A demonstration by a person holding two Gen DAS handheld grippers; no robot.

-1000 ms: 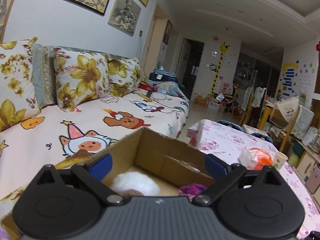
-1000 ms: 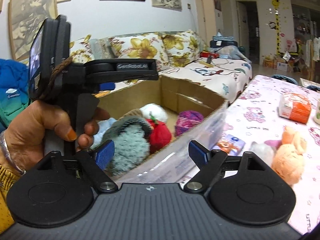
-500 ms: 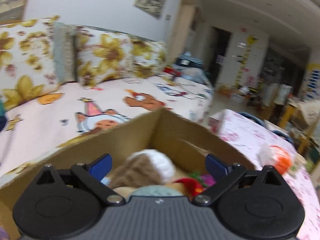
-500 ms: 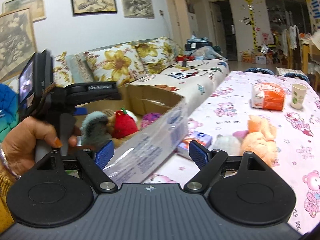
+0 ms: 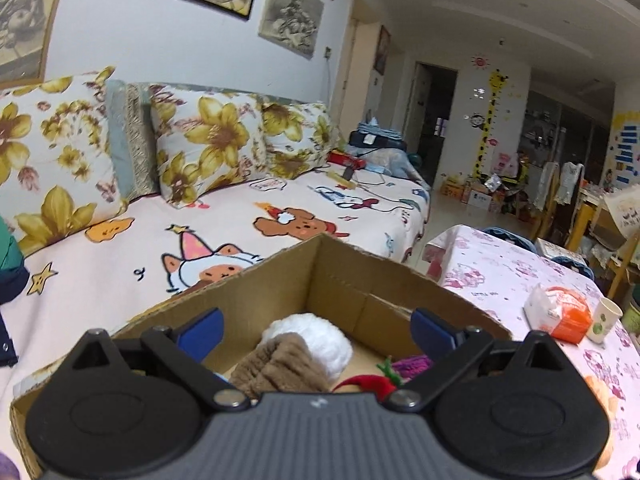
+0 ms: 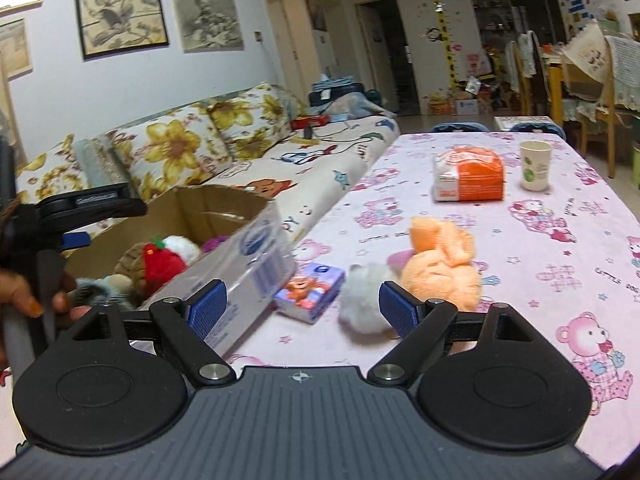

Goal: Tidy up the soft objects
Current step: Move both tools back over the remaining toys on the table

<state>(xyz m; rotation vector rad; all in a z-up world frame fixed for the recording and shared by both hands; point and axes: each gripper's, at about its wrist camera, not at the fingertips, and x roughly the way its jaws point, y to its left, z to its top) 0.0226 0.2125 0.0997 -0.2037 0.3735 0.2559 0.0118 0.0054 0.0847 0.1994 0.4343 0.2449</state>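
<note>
A cardboard box (image 5: pixel 360 276) (image 6: pixel 224 208) holds several soft toys: a white ball (image 5: pixel 316 340), a brown plush (image 5: pixel 280 368), a red plush (image 6: pixel 162 262) and a purple one (image 5: pixel 412 364). My left gripper (image 5: pixel 316 330) is open and empty above the box. My right gripper (image 6: pixel 302 306) is open and empty over the table, just before a white fluffy toy (image 6: pixel 362 300). An orange plush (image 6: pixel 440 264) lies beside it on the pink tablecloth (image 6: pixel 540 248).
A small tissue pack (image 6: pixel 310 290) lies next to the box. An orange-and-white package (image 6: pixel 468 176) and a paper cup (image 6: pixel 536 164) stand farther back. A sofa with flowered cushions (image 5: pixel 208 148) runs behind the box. Chairs stand beyond the table.
The right gripper has swung right, from facing the box to facing the toys on the table. The left gripper has shifted slightly above the box and stayed open.
</note>
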